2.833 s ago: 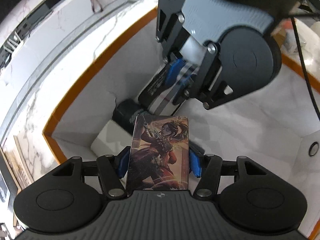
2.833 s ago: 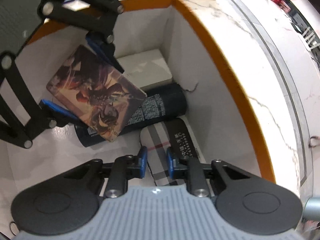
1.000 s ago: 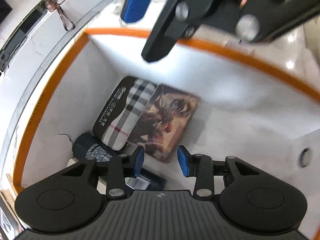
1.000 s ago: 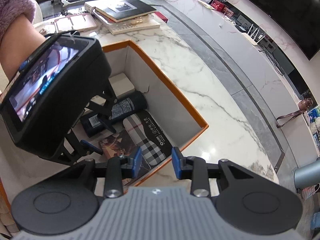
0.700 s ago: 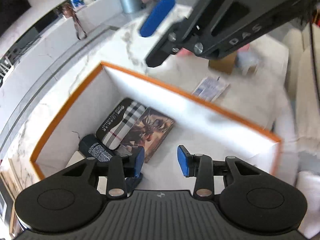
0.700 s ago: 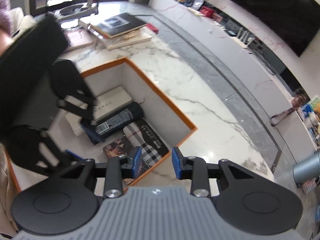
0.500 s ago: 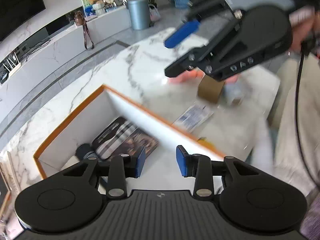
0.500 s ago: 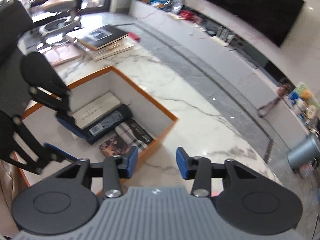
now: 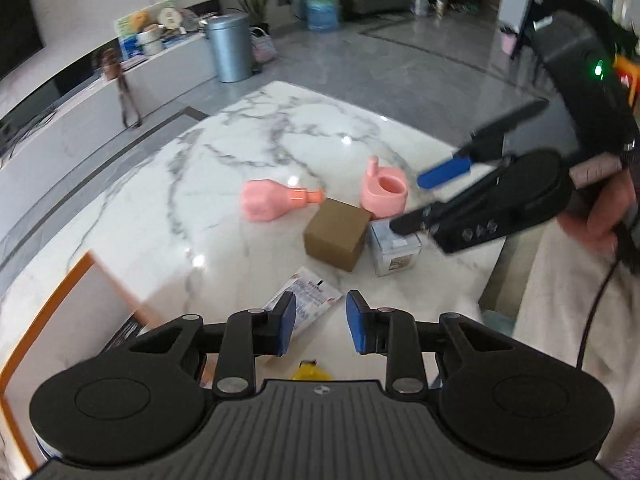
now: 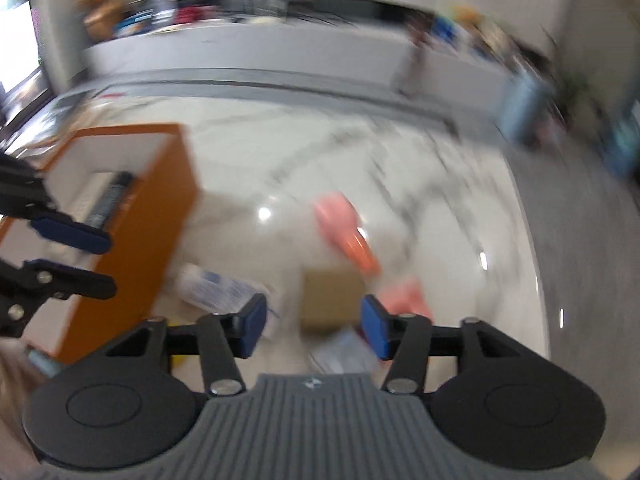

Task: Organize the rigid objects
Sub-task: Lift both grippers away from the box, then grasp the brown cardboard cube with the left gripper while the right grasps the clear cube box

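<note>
Two empty grippers, left (image 9: pixel 319 322) and right (image 10: pixel 312 326), jaws apart.

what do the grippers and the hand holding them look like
Both grippers are black linkages with blue finger pads and two round discs on a ribbed base: dark on the left gripper, grey on the right gripper. From the left wrist view, the right one carries a black box with a green light, and a black cable hangs below the bare hand gripping it.
</note>
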